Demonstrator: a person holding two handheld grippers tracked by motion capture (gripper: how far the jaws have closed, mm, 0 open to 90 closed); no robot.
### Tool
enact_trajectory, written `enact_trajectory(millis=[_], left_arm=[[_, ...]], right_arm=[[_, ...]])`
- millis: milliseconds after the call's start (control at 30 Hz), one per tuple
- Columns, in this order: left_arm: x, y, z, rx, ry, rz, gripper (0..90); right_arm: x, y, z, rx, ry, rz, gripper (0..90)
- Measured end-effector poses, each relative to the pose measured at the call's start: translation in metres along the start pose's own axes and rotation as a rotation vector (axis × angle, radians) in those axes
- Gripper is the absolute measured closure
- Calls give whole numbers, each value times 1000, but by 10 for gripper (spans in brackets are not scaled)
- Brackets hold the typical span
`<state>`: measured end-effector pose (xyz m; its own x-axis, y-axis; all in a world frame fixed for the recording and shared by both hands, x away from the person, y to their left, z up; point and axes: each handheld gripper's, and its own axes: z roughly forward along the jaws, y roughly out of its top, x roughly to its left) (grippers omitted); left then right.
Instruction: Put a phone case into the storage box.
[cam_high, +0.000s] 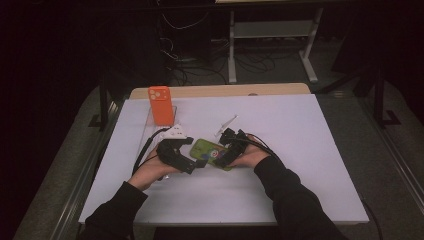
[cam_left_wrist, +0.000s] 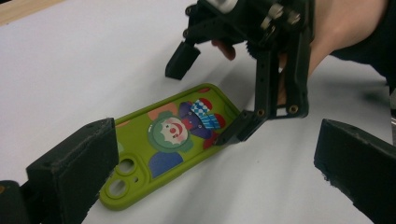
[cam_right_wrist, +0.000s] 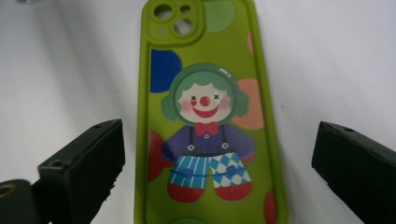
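A green phone case (cam_high: 212, 154) is seen lying flat, printed side up, on a white table top (cam_high: 310, 150), a little toward seven o'clock from the table's middle in the high view. The case is a rounded rectangle of smooth, matt, rubbery-looking material with a raised lip around its edge and a raised block of camera holes at one end; a clown in blue checked trousers and a red bow tie is printed on it among coloured circles. The left gripper (cam_high: 194, 164) is held at the case's nine o'clock side and the right gripper (cam_high: 223, 159) at its three o'clock side. In the left gripper view its blocky black jaws, rough-surfaced, are spread wide, with the case's camera end between them. In the right gripper view the jaws are likewise held wide apart on either side of the case's lower half; whether a jaw tip touches the case's edge cannot be told. An orange phone (cam_high: 160, 105) is propped upright on a clear stand (cam_high: 173, 116) toward eleven o'clock. The table top is plain and smooth, with a pale wooden strip (cam_high: 220, 90) along its far edge. Beyond it the room is dark, with a white frame (cam_high: 272, 30) and loose cables (cam_high: 195, 70) on the floor.
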<state>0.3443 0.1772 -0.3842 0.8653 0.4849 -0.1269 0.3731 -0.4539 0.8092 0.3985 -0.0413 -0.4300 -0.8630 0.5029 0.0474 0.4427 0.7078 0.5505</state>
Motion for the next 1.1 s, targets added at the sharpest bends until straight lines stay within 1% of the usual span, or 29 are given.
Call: enact_trajectory(millis=[33, 100, 167, 367, 433, 500, 733, 867, 900, 967, 1067, 1100], left_arm=[[0, 0, 0, -1, 0, -1, 0], [0, 0, 0, 0, -1, -1, 0], [0, 0, 0, -2, -1, -2, 0], [-1, 0, 0, -3, -2, -5, 0], [-1, 0, 0, -3, -2, -5, 0], [-1, 0, 1, -3, -2, -6, 0], [0, 0, -1, 0, -2, 1, 0], [-1, 0, -1, -3, -6, -5, 0], [-1, 0, -1, -2, -5, -3, 0], [-1, 0, -1, -1, -4, 3, 0], [-1, 2, -2, -1, -3, 2, 0], [-1, 2, -3, -1, -3, 8, 0]], right_arm=[[0, 0, 1, 5, -6, -5, 31], [1, 0, 4, 16, 4, -1, 39], [3, 0, 5, 25, -5, 3, 66], [5, 0, 11, 57, -2, -25, 107], [7, 1, 12, 61, -20, -48, 125], [8, 1, 12, 66, -26, -46, 133], [9, 1, 11, 74, -19, -46, 145], [9, 2, 11, 75, -17, -49, 151], [8, 1, 10, 73, -12, -45, 151], [7, 0, 8, 73, -27, -57, 152], [3, -4, 0, 61, -17, -50, 152], [1, -6, -4, 54, -19, -52, 153]])
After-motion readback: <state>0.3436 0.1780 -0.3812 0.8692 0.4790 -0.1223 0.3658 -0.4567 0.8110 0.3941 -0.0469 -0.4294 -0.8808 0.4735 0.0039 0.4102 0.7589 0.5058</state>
